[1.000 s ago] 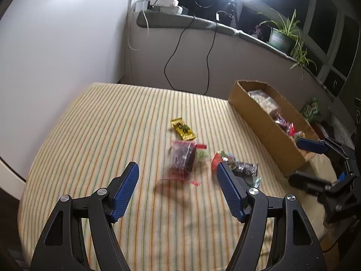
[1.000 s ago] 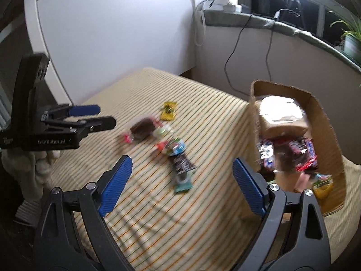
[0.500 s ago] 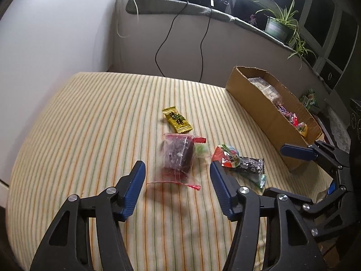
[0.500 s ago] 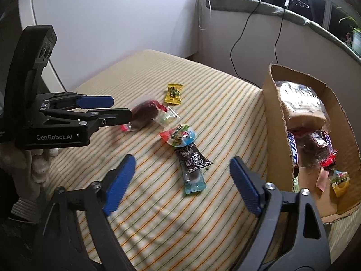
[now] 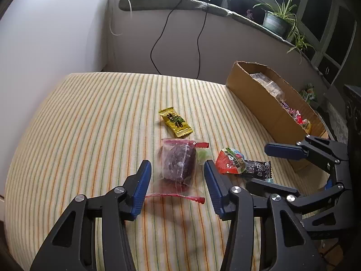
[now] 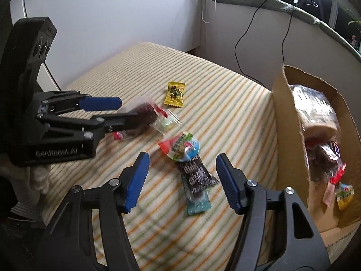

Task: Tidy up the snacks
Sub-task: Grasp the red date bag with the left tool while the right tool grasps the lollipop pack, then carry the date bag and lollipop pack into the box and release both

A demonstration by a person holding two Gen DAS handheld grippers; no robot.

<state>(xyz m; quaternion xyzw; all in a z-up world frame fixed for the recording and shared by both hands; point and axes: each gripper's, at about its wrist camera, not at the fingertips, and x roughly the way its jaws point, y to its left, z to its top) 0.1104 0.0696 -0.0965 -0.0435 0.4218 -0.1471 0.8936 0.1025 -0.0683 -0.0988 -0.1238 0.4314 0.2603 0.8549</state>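
Several snacks lie on a striped cloth. A clear packet with a dark purple snack [image 5: 178,162] [image 6: 144,115] lies between the open jaws of my left gripper [image 5: 177,186] [image 6: 117,110], not gripped. A yellow candy [image 5: 176,122] [image 6: 174,94] lies beyond it. A red-and-blue jelly cup [image 5: 230,161] [image 6: 182,146] and a dark wrapper [image 6: 196,176] [image 5: 259,168] lie in front of my open, empty right gripper [image 6: 182,181] [image 5: 268,167]. A cardboard box [image 5: 259,103] [image 6: 291,140] on the right holds several snacks.
A white wall stands on the left. A grey ledge [image 5: 180,2] with black cables and potted plants [image 5: 275,22] runs behind the table. The striped cloth [image 5: 90,124] drops off at its left and near edges.
Both grippers have moved forward and down toward the snacks. My left gripper's jaws have narrowed and now flank the purple packet. My right gripper has closed in on the dark wrapper.
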